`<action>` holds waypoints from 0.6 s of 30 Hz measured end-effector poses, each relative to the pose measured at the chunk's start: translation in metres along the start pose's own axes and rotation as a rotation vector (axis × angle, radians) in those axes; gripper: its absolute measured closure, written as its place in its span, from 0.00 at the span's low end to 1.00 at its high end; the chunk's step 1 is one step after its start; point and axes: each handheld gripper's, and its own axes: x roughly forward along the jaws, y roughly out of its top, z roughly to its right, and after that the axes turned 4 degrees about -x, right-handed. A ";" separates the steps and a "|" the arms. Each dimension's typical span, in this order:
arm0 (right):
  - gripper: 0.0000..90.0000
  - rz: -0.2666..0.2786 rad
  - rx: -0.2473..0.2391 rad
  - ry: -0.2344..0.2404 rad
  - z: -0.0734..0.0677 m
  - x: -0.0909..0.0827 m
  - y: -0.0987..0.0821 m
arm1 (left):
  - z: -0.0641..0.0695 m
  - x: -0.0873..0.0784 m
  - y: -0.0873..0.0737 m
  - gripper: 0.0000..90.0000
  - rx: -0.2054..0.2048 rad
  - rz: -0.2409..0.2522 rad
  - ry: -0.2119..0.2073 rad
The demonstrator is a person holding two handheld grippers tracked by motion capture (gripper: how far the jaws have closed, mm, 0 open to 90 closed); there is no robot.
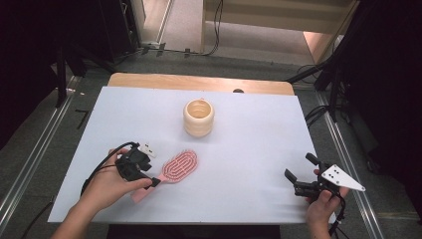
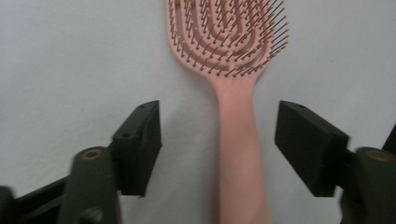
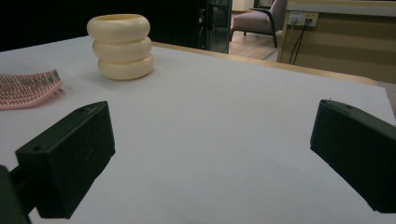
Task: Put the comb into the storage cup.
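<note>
Straddling the pink hairbrush (image 2: 236,154) handle with our left gripper (image 2: 219,140), fingers released, we judge this the grasp step. It lies flat near the surface's front-left corner. Next: close squarely on it. Our right gripper (image 3: 210,154) waits, spread.

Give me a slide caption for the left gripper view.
Left gripper open, its jaws either side of a pink hairbrush lying on the white table.

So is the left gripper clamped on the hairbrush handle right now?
No, in the left gripper view the left gripper stands open, with bare table showing on both sides of the pink hairbrush handle between its jaws.
</note>
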 end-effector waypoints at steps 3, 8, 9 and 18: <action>0.00 0.000 0.001 0.001 0.000 0.000 0.000 | 0.002 0.001 0.003 0.23 -0.022 -0.016 0.032; 0.00 0.001 0.001 0.001 0.000 0.000 0.000 | 0.007 0.003 0.006 0.05 -0.061 -0.034 0.049; 0.00 0.001 0.001 0.000 0.000 0.000 0.000 | 0.007 0.004 0.006 0.05 -0.057 -0.046 0.053; 0.00 -0.001 0.001 0.000 0.000 0.000 0.000 | 0.014 0.014 0.006 0.42 -0.029 -0.122 0.084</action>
